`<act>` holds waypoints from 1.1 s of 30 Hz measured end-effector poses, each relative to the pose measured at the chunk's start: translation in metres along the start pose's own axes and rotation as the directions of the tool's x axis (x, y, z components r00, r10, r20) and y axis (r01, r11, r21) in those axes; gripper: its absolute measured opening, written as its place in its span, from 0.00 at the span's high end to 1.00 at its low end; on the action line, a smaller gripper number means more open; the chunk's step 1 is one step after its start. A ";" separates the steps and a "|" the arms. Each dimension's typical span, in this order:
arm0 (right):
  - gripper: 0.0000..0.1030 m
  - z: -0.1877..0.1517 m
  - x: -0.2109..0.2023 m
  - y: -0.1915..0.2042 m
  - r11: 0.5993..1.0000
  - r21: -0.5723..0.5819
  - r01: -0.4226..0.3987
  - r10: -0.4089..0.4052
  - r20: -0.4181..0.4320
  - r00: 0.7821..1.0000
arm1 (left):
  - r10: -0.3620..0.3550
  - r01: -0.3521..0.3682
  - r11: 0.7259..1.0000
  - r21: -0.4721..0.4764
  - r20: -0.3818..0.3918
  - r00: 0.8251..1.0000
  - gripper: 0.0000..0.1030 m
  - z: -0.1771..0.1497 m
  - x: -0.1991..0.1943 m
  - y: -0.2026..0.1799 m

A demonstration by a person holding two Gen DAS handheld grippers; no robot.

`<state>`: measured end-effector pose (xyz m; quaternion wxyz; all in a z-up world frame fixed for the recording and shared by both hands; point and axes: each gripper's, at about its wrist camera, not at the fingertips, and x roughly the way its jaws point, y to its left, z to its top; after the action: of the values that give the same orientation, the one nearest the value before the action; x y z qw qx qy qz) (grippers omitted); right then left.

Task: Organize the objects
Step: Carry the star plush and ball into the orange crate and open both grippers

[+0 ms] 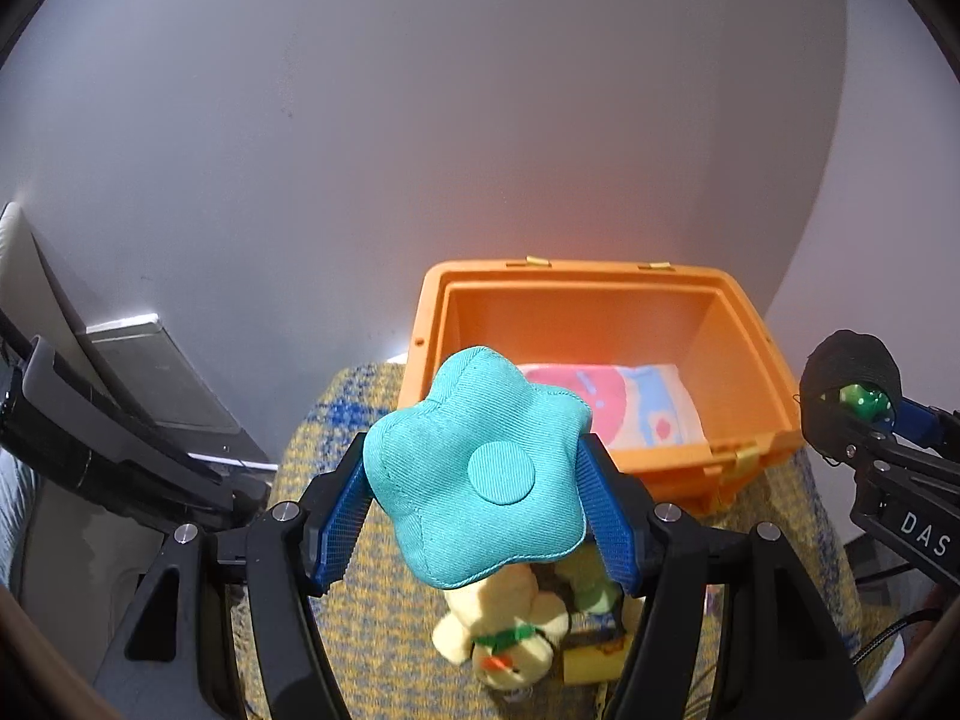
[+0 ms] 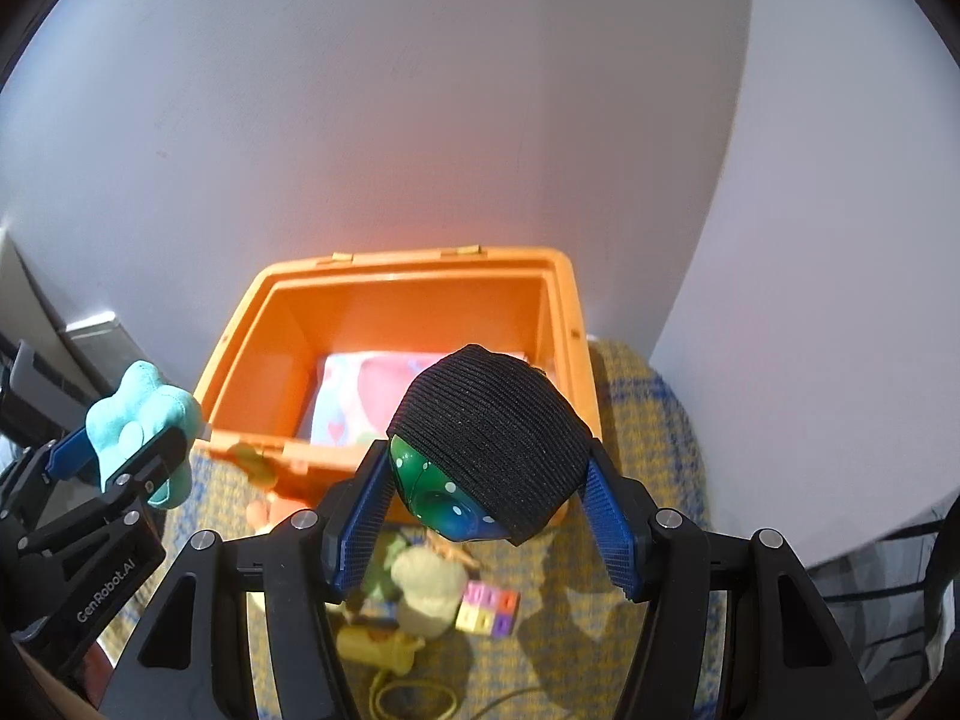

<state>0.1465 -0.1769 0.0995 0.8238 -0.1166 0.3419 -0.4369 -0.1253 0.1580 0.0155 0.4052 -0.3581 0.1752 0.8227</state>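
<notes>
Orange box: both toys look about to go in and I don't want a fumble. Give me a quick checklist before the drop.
1. Left gripper clamps the teal flower cushion: ok.
2. Right gripper clamps the green ball in black knit: ok.
3. Orange box open: ok.
4. Free room inside beside the folded cloth: ok.
5. Toys above the opening: not ok, both short of the near rim.

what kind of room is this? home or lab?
Probably a home, perhaps a child's room or play corner. An open orange toy box stands on a yellow and blue woven cloth against a plain wall, with soft toys and coloured blocks lying in front of it.
</notes>
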 end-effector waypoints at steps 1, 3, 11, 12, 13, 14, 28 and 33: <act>0.40 0.004 0.002 0.000 1.000 -0.002 0.003 -0.003 0.004 1.000 | 0.001 -0.001 1.000 0.001 0.005 1.000 0.37 0.005 0.003 0.000; 0.40 0.013 0.008 0.001 1.000 -0.005 0.010 -0.009 0.011 1.000 | 0.000 0.000 1.000 0.004 0.013 1.000 0.37 0.012 0.008 0.000; 0.40 0.033 0.036 0.003 1.000 -0.012 0.011 -0.011 0.000 1.000 | -0.022 0.022 1.000 -0.013 0.013 1.000 0.37 0.035 0.037 0.004; 0.40 0.035 0.039 0.003 1.000 -0.013 0.014 -0.014 -0.002 1.000 | -0.024 0.024 1.000 -0.013 0.009 1.000 0.37 0.038 0.042 0.003; 0.40 0.037 0.044 0.003 1.000 -0.014 0.017 -0.017 -0.004 1.000 | -0.027 0.027 1.000 -0.012 0.005 1.000 0.37 0.040 0.047 0.002; 0.40 0.038 0.048 0.003 1.000 -0.014 0.021 -0.021 -0.010 1.000 | -0.028 0.028 1.000 -0.011 0.003 1.000 0.37 0.042 0.049 0.001; 0.38 0.048 0.100 -0.003 0.999 -0.012 0.041 -0.042 -0.064 0.997 | -0.028 0.028 1.000 -0.001 -0.031 0.999 0.29 0.060 0.096 -0.003; 0.14 0.045 0.095 0.004 0.996 -0.027 0.084 -0.085 -0.051 0.995 | 0.030 -0.031 0.999 -0.013 -0.044 0.999 0.06 0.059 0.103 -0.004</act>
<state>0.2151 -0.2559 0.0866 0.7939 -0.1300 0.3633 -0.4700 -0.1917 0.2503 -0.0200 0.3862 -0.3758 0.1839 0.8220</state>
